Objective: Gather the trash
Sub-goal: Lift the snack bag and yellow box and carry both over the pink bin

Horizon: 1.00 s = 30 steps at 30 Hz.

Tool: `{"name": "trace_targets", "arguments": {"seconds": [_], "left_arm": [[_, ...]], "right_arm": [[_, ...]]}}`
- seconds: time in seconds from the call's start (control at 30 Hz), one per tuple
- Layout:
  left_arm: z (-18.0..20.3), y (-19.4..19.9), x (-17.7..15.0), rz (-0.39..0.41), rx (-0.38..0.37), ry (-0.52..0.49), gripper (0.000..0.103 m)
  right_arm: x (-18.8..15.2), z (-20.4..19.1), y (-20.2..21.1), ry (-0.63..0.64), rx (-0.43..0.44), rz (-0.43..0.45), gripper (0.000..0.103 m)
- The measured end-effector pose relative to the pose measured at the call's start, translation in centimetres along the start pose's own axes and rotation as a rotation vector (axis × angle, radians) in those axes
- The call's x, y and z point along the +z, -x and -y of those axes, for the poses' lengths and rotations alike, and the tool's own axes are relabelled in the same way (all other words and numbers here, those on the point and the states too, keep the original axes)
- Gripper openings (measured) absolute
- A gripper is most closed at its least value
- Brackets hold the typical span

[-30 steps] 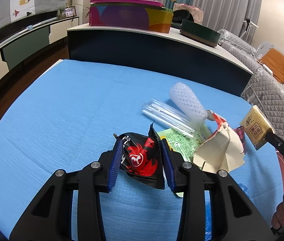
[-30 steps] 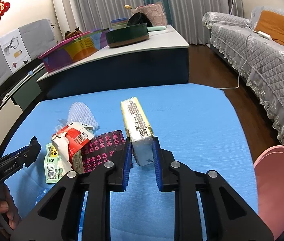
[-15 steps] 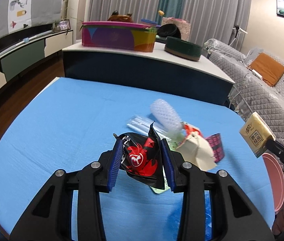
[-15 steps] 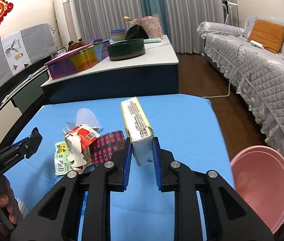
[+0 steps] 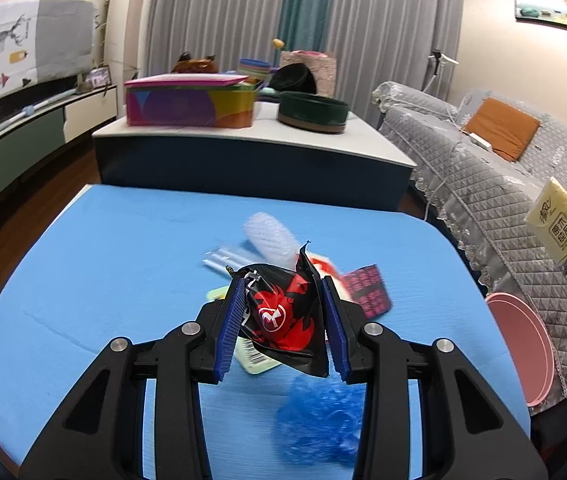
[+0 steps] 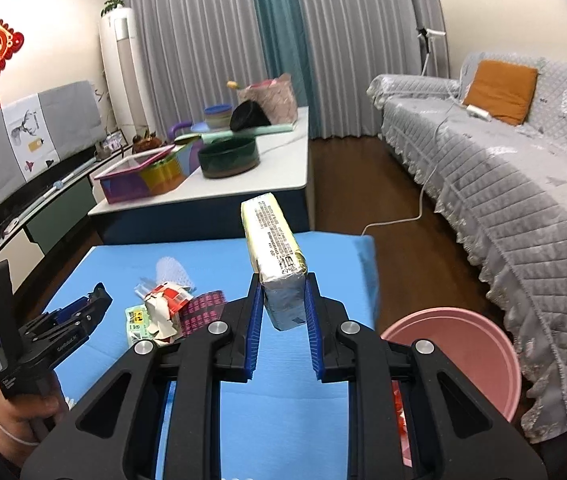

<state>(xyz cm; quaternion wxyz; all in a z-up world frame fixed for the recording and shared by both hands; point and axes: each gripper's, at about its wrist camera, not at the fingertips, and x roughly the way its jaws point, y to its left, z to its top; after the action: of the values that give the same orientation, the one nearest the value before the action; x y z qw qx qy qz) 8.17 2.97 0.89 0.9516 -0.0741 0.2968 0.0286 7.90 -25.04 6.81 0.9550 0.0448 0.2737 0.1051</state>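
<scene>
Right wrist view: right gripper [image 6: 282,322] clamps a yellow tissue pack [image 6: 277,264] above the blue table's [image 6: 323,248] right edge, near a pink plastic basin [image 6: 479,356]. Left gripper [image 5: 281,320] pinches a black-and-red snack wrapper [image 5: 283,312] over mid-table litter.

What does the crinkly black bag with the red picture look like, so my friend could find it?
Look above the blue table, between the left gripper's blue pads. The black wrapper is pinched there, lifted off the trash pile. Only it is shiny black with a red-and-white logo.

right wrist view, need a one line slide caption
Right tool grips a yellow tissue pack above the blue table, pink bin at lower right, trash pile left.
</scene>
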Motion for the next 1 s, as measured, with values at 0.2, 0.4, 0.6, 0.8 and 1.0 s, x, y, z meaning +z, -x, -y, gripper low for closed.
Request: {"name": "trace_targets", "arguments": {"seconds": [0.2,0.4,0.6,0.8,1.0], "left_arm": [[2.0,0.2,-0.2,0.005,-0.026,-0.042,0.038],[3.5,-0.5,-0.1,-0.002,-0.049,-0.059,0.038],[5.5,-0.7,-0.2,0.000,-0.078,-0.077,0.038],[7.4,-1.2,-0.2,-0.005,-0.109,-0.090,0.038],[9.6,-1.5,-0.3,-0.005,-0.139,-0.113,0.038]], "right_arm": [[-2.1,2.3,0.4,-0.032,-0.027,0.007,0.021],[-3.3,4.4,0.2,-0.057,-0.052,0.011,0.021],[-4.0,6.1,0.0,-0.077,-0.077,0.004,0.021],[-4.5,7.0,0.1,-0.062,-0.108,0.008,0.021],[-4.8,8.4,0.2,-0.072,-0.131,0.007,0.021]]}}
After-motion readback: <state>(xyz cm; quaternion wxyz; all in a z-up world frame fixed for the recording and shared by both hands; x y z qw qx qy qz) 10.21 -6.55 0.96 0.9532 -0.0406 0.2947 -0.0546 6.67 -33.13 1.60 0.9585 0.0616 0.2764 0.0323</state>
